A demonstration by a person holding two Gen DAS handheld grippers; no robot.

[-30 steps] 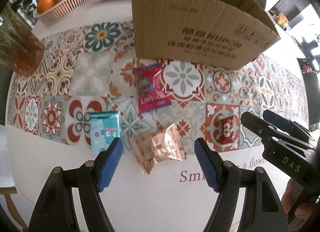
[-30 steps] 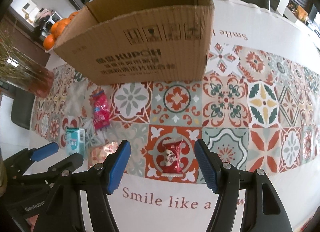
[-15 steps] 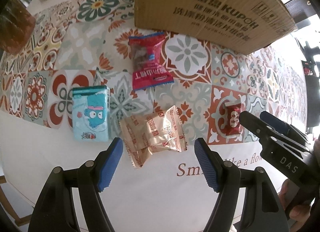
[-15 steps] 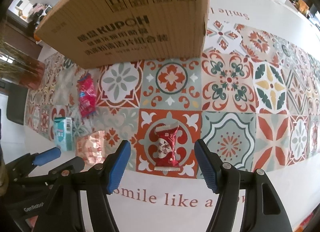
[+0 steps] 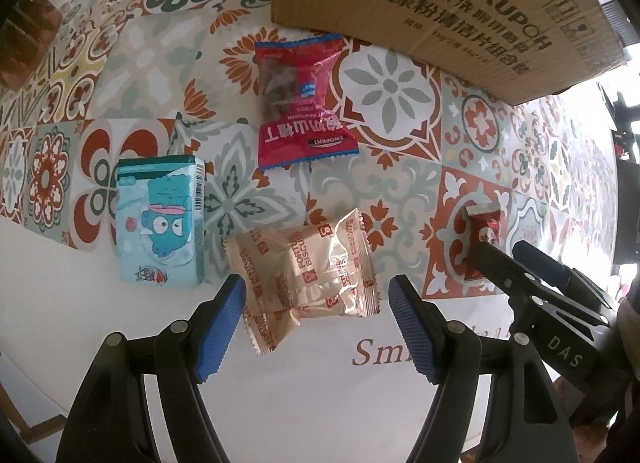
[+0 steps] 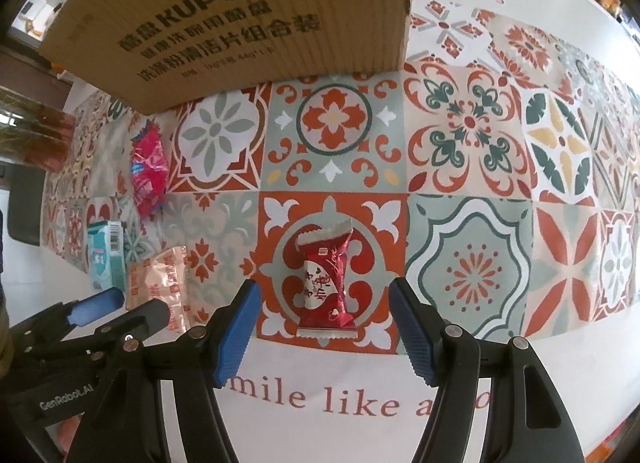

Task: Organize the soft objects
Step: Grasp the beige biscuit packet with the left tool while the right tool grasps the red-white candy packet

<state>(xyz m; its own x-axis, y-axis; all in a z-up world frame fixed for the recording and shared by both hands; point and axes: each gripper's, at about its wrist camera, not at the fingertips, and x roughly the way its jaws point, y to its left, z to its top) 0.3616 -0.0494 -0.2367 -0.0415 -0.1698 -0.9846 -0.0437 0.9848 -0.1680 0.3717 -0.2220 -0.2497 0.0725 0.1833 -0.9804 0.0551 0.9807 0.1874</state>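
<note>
Both grippers hang released: left gripper straddling the beige biscuit packet, right gripper around the red candy. Lower squarely, pinch mid-wrapper, then lift toward the far cardboard box.

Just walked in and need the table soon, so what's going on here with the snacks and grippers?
A person holds two grippers over snack packets on a patterned tablecloth. The left gripper, open, frames a beige fortune biscuit packet; the right gripper, open, frames a small red candy packet. Nothing is gripped yet. A teal tissue pack and red snack bag lie before the cardboard box.
</note>
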